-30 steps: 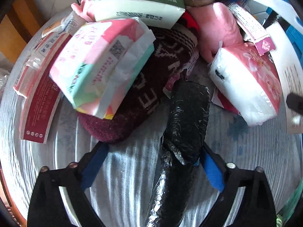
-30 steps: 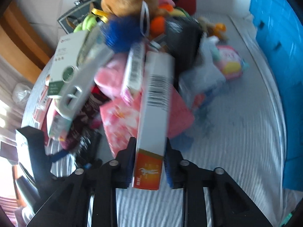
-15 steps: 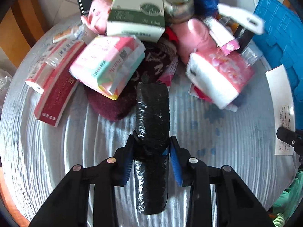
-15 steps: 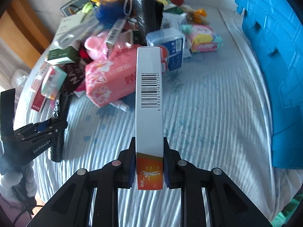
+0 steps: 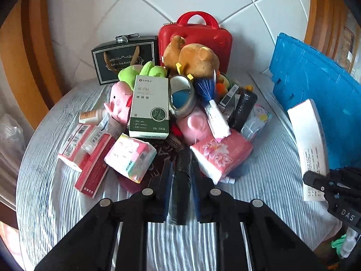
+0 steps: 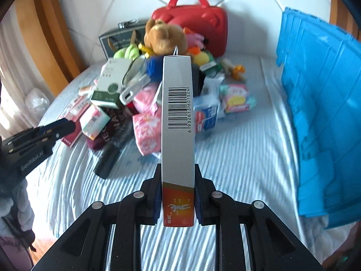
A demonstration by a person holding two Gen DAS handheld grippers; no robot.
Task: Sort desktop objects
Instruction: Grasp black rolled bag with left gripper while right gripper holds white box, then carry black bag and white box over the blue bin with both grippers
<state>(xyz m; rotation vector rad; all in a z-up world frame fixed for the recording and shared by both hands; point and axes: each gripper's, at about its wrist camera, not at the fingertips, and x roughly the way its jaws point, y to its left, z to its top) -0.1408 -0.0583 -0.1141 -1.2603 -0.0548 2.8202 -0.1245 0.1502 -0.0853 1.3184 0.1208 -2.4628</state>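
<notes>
My left gripper (image 5: 180,169) holds a black plastic-wrapped roll (image 5: 181,185) upright between its blue pads; the jaws are closing on it. It hangs above the striped cloth, just in front of the pile. In the right wrist view the same roll (image 6: 108,158) hangs from the left gripper (image 6: 65,124). My right gripper (image 6: 178,169) is shut on a long white box (image 6: 178,103) with a barcode and an orange end. That box (image 5: 309,140) also shows at the right of the left wrist view.
A heap of tissue packs (image 5: 222,155), boxes (image 5: 150,108), plush toys (image 5: 194,56) and a tape roll (image 5: 181,94) fills the middle of the round table (image 5: 56,203). Behind it stand a red case (image 5: 196,33) and a black gift bag (image 5: 124,61). A blue crate (image 6: 315,113) stands at the right.
The left jaws closed on the black roll and lifted it back from the pile. The right gripper rose and drew away with the white box.
</notes>
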